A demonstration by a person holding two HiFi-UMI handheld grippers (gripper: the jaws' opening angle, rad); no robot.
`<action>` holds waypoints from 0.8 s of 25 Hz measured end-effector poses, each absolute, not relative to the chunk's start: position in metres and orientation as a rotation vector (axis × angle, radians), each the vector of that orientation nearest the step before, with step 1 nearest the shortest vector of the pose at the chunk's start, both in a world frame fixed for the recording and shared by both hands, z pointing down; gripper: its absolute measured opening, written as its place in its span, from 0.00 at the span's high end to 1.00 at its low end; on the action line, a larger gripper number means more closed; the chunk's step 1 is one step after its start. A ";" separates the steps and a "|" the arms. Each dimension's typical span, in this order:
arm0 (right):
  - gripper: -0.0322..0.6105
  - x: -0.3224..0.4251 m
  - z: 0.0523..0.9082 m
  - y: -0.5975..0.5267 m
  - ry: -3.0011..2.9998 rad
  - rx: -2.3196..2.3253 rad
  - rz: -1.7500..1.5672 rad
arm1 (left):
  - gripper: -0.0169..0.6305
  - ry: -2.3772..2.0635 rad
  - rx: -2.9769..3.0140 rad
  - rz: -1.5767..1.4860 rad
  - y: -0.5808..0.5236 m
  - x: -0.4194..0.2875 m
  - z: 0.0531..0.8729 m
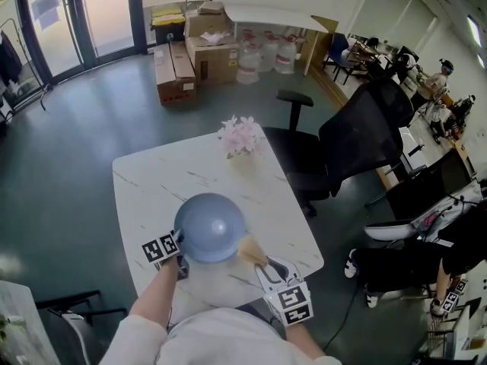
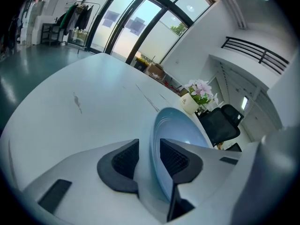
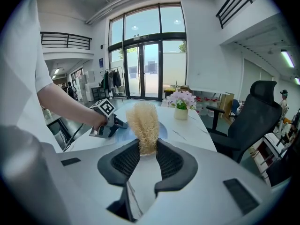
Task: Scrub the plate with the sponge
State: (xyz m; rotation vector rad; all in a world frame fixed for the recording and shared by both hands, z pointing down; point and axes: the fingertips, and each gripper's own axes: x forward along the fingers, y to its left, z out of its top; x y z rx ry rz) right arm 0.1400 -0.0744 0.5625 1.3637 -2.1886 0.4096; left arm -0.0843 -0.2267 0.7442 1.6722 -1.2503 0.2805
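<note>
Your right gripper (image 3: pixel 148 159) is clamping the tan fibrous sponge (image 3: pixel 143 121), your left gripper (image 2: pixel 149 159) is keeping its jaws slightly apart around the blue plate (image 2: pixel 180 125) rim, both hovering at the white marbled table's (image 1: pixel 152 181) near edge.

A white marble table (image 1: pixel 152 181) stands on grey-green floor (image 1: pixel 68 150), a black office chair (image 1: pixel 358 139) beside it, glass doors (image 1: pixel 99 14) beyond.

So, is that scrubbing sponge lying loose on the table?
No, the loofah sponge stands upright, pinched between the jaws of the right gripper.
</note>
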 end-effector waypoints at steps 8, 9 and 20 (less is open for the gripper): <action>0.76 0.132 0.563 -0.084 -2.222 1.339 0.371 | 0.66 -1.278 1.788 0.287 -0.217 -0.092 0.723; 0.76 0.129 0.561 -0.086 -2.228 1.336 0.366 | 0.66 -1.285 1.808 0.281 -0.217 -0.094 0.718; 0.76 0.120 0.555 -0.101 -2.251 1.301 0.345 | 0.66 -1.239 2.118 0.091 -0.214 -0.087 0.620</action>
